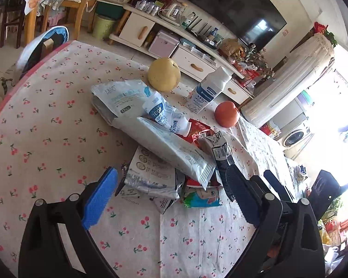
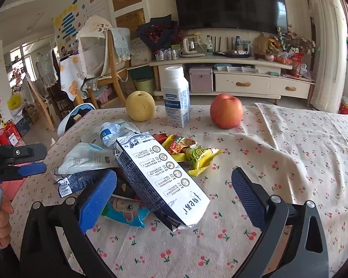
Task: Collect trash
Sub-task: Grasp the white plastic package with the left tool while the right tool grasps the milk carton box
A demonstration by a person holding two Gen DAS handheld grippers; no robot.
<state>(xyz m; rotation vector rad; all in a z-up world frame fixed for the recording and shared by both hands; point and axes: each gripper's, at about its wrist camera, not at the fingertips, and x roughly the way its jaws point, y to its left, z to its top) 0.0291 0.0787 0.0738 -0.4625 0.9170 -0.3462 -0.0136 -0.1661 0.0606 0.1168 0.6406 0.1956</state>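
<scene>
A pile of trash lies on the cherry-print tablecloth: a flattened blue-and-white milk carton, white plastic wrappers, a crushed water bottle, yellow and red snack wrappers and a cartoon wrapper. In the left wrist view the white wrapper, the crushed bottle and a silver-lined carton lie ahead. My left gripper is open and empty around the near end of the pile. My right gripper is open, its jaws on either side of the carton.
A yellow pear, an upright white bottle and a red apple stand behind the pile. A TV cabinet, chairs and a bin stand beyond the table's far edge. The left gripper shows at the left edge.
</scene>
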